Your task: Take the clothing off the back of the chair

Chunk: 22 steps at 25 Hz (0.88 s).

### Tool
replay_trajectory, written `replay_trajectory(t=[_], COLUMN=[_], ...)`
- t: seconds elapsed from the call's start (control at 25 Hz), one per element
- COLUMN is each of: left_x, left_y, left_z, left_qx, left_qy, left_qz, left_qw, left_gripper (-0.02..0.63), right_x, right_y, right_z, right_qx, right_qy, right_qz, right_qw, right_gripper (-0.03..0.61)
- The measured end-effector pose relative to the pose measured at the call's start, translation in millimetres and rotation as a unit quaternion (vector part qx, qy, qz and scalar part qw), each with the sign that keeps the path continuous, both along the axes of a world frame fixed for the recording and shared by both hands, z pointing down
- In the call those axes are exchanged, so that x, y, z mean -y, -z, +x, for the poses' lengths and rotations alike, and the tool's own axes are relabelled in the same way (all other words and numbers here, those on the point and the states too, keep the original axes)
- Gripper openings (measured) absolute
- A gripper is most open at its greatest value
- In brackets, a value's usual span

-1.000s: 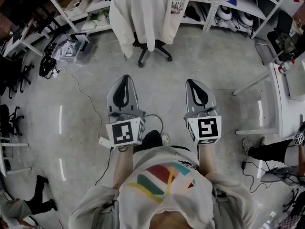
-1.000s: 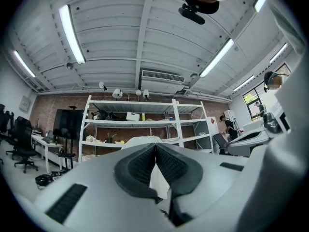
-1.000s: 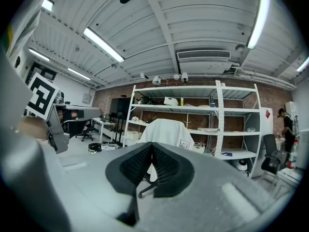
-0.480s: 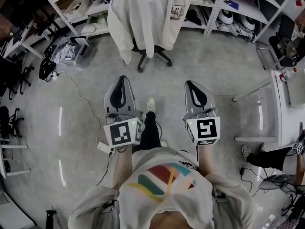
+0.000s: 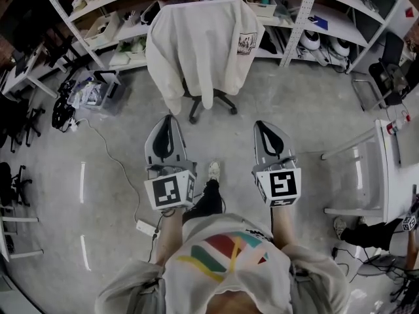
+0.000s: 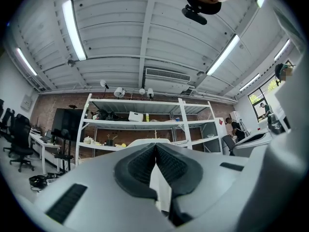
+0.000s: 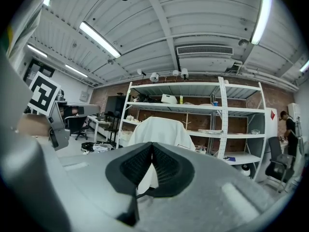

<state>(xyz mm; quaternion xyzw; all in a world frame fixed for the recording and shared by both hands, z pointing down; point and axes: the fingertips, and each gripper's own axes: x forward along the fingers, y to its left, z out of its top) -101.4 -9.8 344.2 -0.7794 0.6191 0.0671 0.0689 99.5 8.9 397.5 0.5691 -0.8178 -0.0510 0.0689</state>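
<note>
A cream hooded sweatshirt hangs over the back of a black office chair that stands in front of the shelving. Both grippers are held side by side short of it, pointing at it, with bare floor in between. My left gripper is shut with nothing in it, and so is my right gripper. In the right gripper view the sweatshirt rises just beyond the shut jaws. In the left gripper view only a pale strip of the sweatshirt shows over the jaws.
White metal shelving with boxes and helmets runs behind the chair. Clutter and a cable lie on the concrete floor at left. A white table stands at right, with another person's legs beside it. Desks and chairs fill the far left.
The chair with the sweatshirt has come nearer and lower in the head view as the person walked toward it. Both grippers stayed shut and side by side.
</note>
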Motion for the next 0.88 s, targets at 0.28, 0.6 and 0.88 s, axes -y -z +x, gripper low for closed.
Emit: replay_trajectory(t=[0.28,0.6,0.88], left_x=[106,222,287], left_y=[12,30,31], left_z=[-19,-40,-43], left_qx=[-0.013,-0.025,-0.025], left_qy=[-0.003,-0.009,-0.022], left_qz=[0.002,0.011,0.003], left_qw=[0.9999,0.9996,0.9995], left_gripper=[0.015,0.015,0.015], right_x=[104,215,271], right_y=[22,48,50], right_z=[-11,-22,-21], right_qx=[-0.008,-0.018,-0.020], right_qy=[-0.014,-0.034,-0.061], right_qz=[0.013,0.028,0.022], right_qw=[1.000,0.999,0.998], right_gripper=[0.005,0.005,0.005])
